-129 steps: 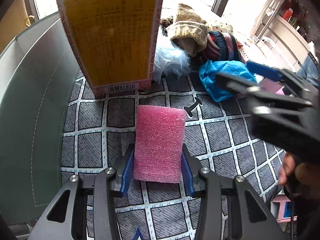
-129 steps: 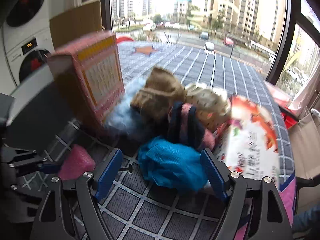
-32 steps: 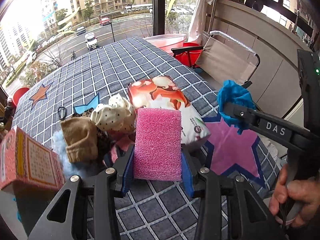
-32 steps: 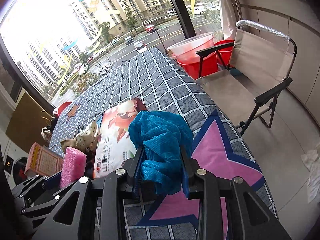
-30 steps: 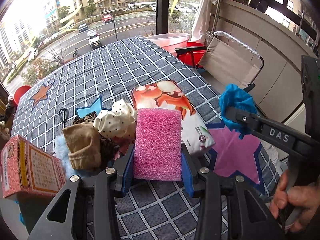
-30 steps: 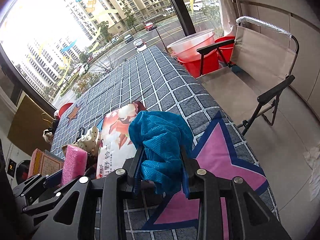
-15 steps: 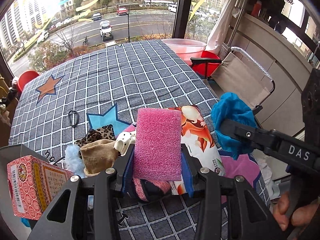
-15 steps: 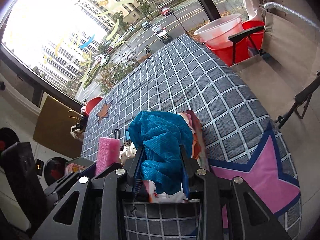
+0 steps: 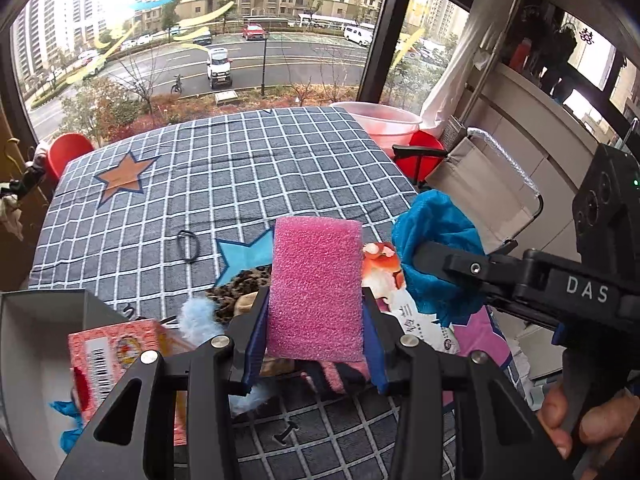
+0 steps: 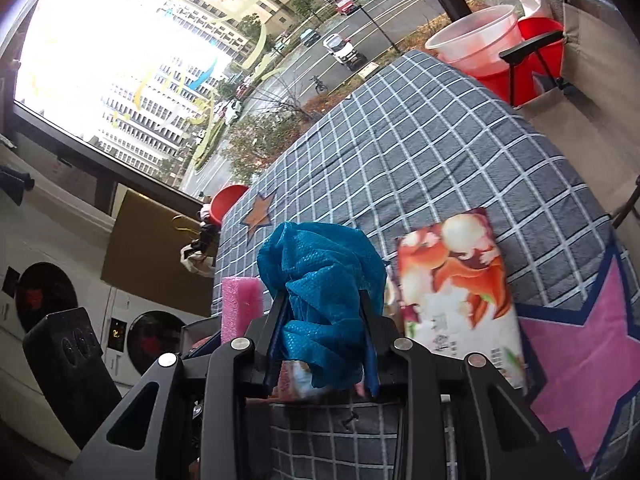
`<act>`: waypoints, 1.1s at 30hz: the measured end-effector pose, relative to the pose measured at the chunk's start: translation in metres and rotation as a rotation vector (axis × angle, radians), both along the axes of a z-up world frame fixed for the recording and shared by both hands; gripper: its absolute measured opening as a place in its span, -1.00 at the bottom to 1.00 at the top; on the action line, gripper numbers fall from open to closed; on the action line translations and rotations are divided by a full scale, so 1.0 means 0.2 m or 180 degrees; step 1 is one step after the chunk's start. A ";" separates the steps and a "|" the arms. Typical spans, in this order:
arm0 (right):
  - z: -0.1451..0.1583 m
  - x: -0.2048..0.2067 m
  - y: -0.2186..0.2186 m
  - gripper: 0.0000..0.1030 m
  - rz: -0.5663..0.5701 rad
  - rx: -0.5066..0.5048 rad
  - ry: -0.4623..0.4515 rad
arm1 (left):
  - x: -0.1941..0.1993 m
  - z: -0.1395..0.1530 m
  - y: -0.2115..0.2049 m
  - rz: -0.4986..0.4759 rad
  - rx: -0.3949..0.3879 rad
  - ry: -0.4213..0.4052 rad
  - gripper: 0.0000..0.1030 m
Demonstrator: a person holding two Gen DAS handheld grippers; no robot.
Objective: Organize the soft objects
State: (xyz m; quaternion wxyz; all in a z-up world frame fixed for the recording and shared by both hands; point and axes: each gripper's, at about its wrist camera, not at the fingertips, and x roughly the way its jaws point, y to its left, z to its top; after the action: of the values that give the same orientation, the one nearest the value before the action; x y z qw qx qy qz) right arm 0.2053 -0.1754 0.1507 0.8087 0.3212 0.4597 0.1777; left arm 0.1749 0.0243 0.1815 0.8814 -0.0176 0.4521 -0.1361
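My left gripper [image 9: 316, 320] is shut on a pink foam sponge [image 9: 316, 288] and holds it upright above the checked blanket [image 9: 248, 168]. My right gripper [image 10: 324, 340] is shut on a crumpled blue mesh cloth [image 10: 320, 296]; that cloth also shows in the left wrist view [image 9: 436, 248], to the right of the sponge. The sponge shows in the right wrist view [image 10: 240, 308], to the left of the cloth. Below the grippers lies a pile of soft things: a leopard-print piece [image 9: 236, 292], pale blue fluff [image 9: 196, 316] and more, partly hidden.
A pink printed box [image 9: 116, 360] stands by an open grey box [image 9: 44, 320] at the left. A flat printed packet [image 10: 460, 300] lies on the blanket. A black hair tie [image 9: 188, 246] lies farther out. A folding chair [image 9: 492, 184] and red and pink tubs [image 10: 480, 48] stand beyond the bed's edge.
Both grippers have risen and tilted up, still holding sponge and cloth. The pile and the pink box have dropped lower in view, and more of the blanket shows.
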 end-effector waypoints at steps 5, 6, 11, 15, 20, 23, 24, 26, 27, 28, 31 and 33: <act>0.06 0.04 0.24 -0.35 0.0309 -0.0117 -0.0055 | -0.05 0.07 0.30 0.0306 0.0016 -0.0073 -0.13; 0.08 0.05 0.29 -0.35 0.0373 -0.0133 -0.0082 | -0.06 0.08 0.34 0.0351 0.0011 -0.0079 -0.13; 0.14 0.06 0.48 -0.35 0.0623 -0.0172 -0.0209 | -0.11 0.11 0.57 0.0626 -0.0064 -0.0108 -0.13; 0.13 0.06 0.60 -0.35 0.0796 -0.0140 -0.0233 | -0.15 0.07 0.71 0.0823 -0.0103 -0.0067 -0.13; 0.16 0.04 0.73 -0.35 0.0994 -0.0104 -0.0325 | -0.22 0.03 0.84 0.1031 -0.0120 -0.0031 -0.13; 0.18 0.01 0.80 -0.35 0.1085 -0.0165 -0.0419 | -0.26 0.02 0.91 0.1130 -0.0151 0.0001 -0.12; 0.19 0.00 0.82 -0.35 0.1117 -0.0178 -0.0437 | -0.27 0.01 0.92 0.1152 -0.0165 0.0008 -0.13; 0.19 -0.01 0.86 -0.35 0.1180 -0.0164 -0.0447 | -0.30 0.00 0.96 0.1188 -0.0155 0.0012 -0.13; 0.19 -0.03 0.89 -0.35 0.1231 -0.0167 -0.0454 | -0.33 0.00 0.97 0.1197 -0.0138 0.0005 -0.13; 0.19 -0.04 0.92 -0.35 0.1275 -0.0182 -0.0466 | -0.34 0.00 0.98 0.1215 -0.0110 -0.0007 -0.12; 0.19 -0.11 1.03 -0.35 0.1480 -0.0331 -0.0556 | -0.38 -0.01 1.02 0.1281 0.0005 -0.0048 -0.13; 0.18 -0.16 1.10 -0.35 0.1613 -0.0408 -0.0607 | -0.43 -0.03 1.07 0.1370 0.0073 -0.0061 -0.13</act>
State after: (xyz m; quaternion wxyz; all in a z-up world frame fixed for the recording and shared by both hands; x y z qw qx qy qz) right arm 0.1726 0.0451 0.1862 0.7968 0.1260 0.4574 0.3742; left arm 0.0892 0.2375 0.1749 0.8945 -0.1024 0.4309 0.0603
